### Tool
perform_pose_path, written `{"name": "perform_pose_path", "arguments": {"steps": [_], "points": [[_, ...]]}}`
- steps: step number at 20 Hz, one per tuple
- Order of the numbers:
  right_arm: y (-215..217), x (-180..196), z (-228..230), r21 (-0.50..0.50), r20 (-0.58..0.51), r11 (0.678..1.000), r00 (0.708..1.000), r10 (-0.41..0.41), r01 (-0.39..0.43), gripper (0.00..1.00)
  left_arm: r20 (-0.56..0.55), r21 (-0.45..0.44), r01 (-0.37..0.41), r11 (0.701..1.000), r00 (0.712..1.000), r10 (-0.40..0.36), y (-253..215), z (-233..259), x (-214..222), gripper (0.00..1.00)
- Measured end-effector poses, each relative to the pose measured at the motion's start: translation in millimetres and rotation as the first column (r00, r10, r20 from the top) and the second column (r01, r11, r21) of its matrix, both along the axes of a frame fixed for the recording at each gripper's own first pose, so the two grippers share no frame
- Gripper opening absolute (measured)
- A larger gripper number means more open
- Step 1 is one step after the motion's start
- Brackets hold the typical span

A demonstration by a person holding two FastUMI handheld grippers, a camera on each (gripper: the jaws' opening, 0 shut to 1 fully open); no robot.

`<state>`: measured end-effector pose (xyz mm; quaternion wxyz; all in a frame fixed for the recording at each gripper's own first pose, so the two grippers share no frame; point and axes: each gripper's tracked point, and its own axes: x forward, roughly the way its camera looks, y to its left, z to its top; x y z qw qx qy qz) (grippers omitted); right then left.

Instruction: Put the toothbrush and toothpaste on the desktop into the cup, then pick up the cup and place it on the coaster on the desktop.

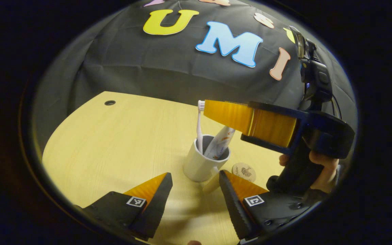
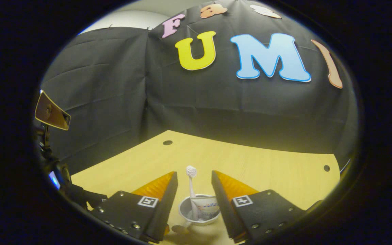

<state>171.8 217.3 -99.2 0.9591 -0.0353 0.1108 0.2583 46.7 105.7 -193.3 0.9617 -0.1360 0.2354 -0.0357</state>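
Cup sits below right gripper, fingers apart.

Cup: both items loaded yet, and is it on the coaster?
Done: the toothbrush and toothpaste stand in the cup. In hand: nothing; the right gripper hangs open above the cup, the left gripper open near it. Left: lifting the cup from the desktop onto the coaster beside it.

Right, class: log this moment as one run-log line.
toothbrush and toothpaste: in cup | coaster: bare, beside cup | left gripper: open | right gripper: open above cup
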Motion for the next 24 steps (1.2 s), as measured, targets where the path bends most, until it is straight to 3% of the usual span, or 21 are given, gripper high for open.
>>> {"name": "perform_pose_path", "arguments": {"steps": [3, 12, 24], "points": [[-10.6, 0.4, 11.2, -0.001, 0.028, 0.999, 0.999, -0.035, 0.035, 0.78, 0.0, 0.005, 0.009, 1.0, 1.0, -0.009, -6.8, 1.1, -0.3, 0.88], [-56.3, -8.4, 44.2, 0.048, 0.044, 0.989, 0.989, -0.139, 0.137, 0.78, -0.028, 0.029, 0.041, 0.999, 0.999, -0.04, -28.7, 0.8, 8.9, 0.89], [-140.4, -29.6, 55.4, 0.022, 0.051, 0.961, 0.96, -0.276, 0.275, 0.78, -0.22, 0.071, 0.052, 0.996, 0.975, -0.035, -44.8, -27.6, 31.9, 0.89]]}}
